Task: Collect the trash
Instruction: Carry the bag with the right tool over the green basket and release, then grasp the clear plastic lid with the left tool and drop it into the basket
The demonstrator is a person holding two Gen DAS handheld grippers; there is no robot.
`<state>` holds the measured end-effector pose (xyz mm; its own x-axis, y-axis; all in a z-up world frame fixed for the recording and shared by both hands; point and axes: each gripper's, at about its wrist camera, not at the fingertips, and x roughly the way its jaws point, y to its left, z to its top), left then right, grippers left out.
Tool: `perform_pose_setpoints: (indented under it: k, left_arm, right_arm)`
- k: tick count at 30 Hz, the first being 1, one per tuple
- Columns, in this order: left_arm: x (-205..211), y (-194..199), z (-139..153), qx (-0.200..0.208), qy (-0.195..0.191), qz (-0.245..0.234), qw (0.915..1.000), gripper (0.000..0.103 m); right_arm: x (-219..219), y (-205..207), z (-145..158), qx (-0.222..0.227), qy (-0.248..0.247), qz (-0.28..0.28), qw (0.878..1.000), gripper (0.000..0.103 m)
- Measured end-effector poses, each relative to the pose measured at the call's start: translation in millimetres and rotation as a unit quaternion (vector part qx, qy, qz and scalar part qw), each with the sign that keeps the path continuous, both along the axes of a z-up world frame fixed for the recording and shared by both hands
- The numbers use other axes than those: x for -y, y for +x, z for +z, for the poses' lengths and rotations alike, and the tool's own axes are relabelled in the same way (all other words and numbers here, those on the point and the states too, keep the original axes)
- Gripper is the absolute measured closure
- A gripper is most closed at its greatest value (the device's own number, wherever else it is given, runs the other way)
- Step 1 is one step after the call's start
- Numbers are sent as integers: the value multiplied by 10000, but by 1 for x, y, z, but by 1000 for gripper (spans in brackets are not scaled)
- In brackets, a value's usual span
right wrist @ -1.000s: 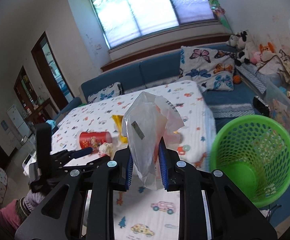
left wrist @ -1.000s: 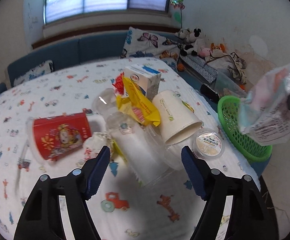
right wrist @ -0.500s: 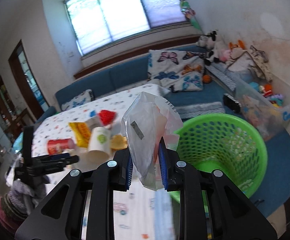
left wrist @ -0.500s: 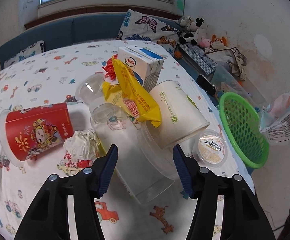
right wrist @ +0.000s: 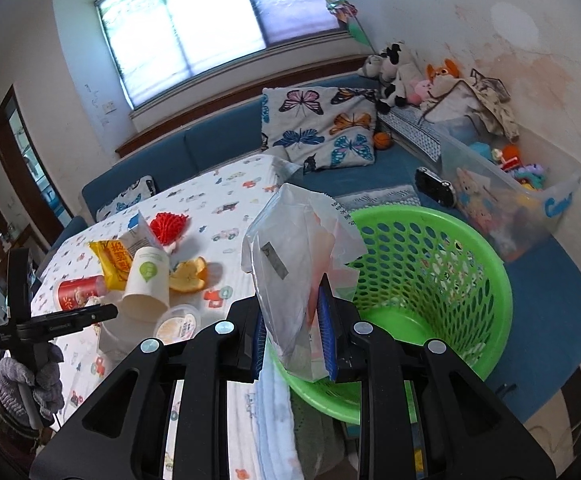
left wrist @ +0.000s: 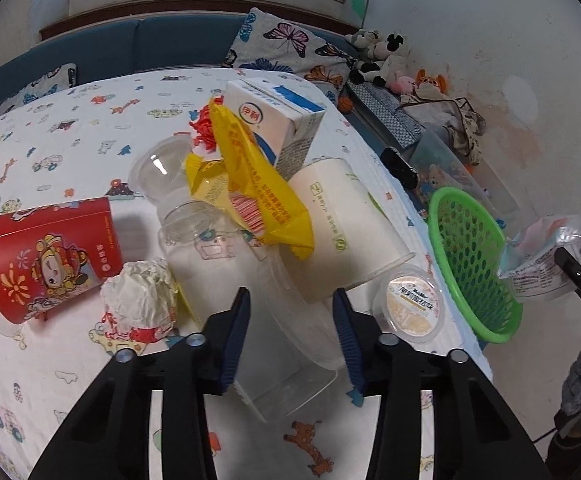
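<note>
My right gripper (right wrist: 292,344) is shut on a crumpled clear plastic bag (right wrist: 294,276) and holds it over the near rim of the green basket (right wrist: 430,280); the bag also shows in the left wrist view (left wrist: 538,256). My left gripper (left wrist: 292,340) is open, its fingers either side of a clear plastic container (left wrist: 290,344) lying on the table. Ahead lie a white paper cup (left wrist: 342,224), a yellow wrapper (left wrist: 258,184), a milk carton (left wrist: 278,124), a red cup (left wrist: 46,256), a crumpled paper ball (left wrist: 140,300) and a small sealed tub (left wrist: 410,304).
The table has a cartoon-print cloth (left wrist: 70,128). The green basket (left wrist: 470,264) stands off its right edge. A blue sofa with a butterfly pillow (right wrist: 318,128) is behind. A clear toy bin (right wrist: 510,192) and plush toys sit by the right wall. Orange peel (right wrist: 188,276) lies on the table.
My right gripper carried the bag from above the table to over the basket's rim. My left gripper moved forward and down, and its fingers narrowed around the clear container.
</note>
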<state>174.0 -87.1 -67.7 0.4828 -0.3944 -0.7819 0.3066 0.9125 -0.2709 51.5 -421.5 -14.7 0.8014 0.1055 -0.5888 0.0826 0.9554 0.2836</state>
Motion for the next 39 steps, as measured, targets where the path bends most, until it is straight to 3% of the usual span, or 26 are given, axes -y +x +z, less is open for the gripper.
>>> perform_pose_setpoints:
  k: [5,13,16,18,22,27,39]
  left_arm:
    - [1,1,2,3,-74,-32,10000,73]
    - [-3,-6,12,181,-32,-52,9998,94]
    - [-8,-10,16,239,-12,-30,9997,94]
    - [-11,-13,17,298,29,-25,9995,94]
    - [-16,-21,24,356,-23,-13,9994,95]
    - [-11,-35,39,519,-34,-180,9985,95]
    - [55,-48,68,806,-8,-863,9930,95]
  right_arm:
    - [4,1,-3,-65,-1,-48,10000,79]
    - [5,4,-10,-203,23,-137,9997,75]
    - [3,4,-11,-230,14,-136,9996,74]
    - [3,3,-11,-223,11,-149,9996,62]
    - [1,2,-9,-189,-50,-120,9997,61]
    - [2,-2,-7,-162,-74,-199,9996,49]
    - [17,-25,-7,-137,-136,-320,9993,25]
